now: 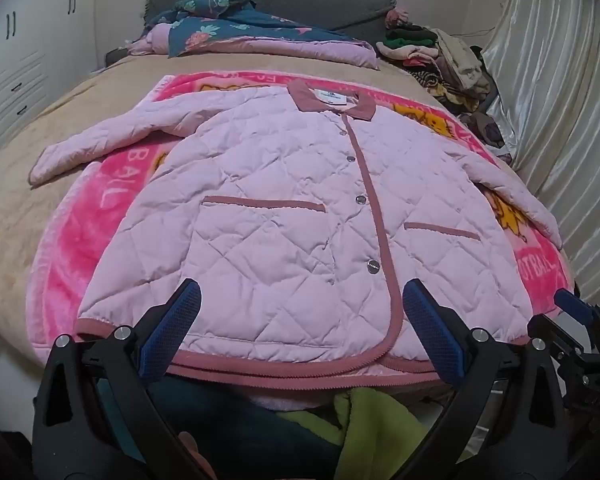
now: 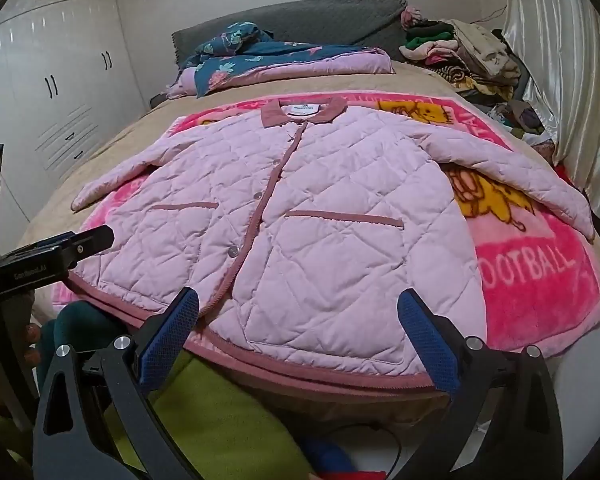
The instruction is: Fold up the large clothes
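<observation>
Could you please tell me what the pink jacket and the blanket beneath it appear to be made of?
The jacket looks like a padded woven shell, perhaps nylon or polyester: diamond quilting puffs up, with a slight sheen. Its trim seems ribbed, possibly corduroy. The blanket looks like plush fleece: fuzzy pile, soft blurred print.

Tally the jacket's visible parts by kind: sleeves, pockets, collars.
Sleeves: 2, left sleeve and right sleeve
Pockets: 2, left pocket and right pocket
Collars: 1, collar
Total: 5, all on the jacket
</observation>
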Demonstrator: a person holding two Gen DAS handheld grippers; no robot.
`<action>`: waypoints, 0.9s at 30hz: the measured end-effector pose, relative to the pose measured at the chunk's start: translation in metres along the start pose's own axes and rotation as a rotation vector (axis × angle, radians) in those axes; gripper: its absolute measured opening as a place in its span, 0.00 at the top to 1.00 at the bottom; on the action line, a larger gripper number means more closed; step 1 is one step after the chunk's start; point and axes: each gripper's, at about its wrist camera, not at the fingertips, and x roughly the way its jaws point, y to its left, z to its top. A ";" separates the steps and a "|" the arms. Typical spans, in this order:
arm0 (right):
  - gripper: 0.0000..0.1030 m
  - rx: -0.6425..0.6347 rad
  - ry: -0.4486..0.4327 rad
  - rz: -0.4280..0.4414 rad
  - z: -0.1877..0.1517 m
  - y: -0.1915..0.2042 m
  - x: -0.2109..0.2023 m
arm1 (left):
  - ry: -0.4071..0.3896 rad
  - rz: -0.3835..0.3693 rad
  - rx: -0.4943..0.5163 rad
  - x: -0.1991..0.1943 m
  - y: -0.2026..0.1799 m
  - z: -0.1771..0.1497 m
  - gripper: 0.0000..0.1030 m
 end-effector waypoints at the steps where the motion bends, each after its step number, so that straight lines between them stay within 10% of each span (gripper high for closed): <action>1: 0.04 -0.001 0.002 0.002 0.000 0.001 0.000 | 0.001 0.004 0.001 0.000 0.000 0.000 0.08; 27: 0.04 -0.025 -0.006 -0.006 0.001 0.008 -0.004 | 0.002 -0.006 -0.004 -0.004 -0.005 0.004 0.08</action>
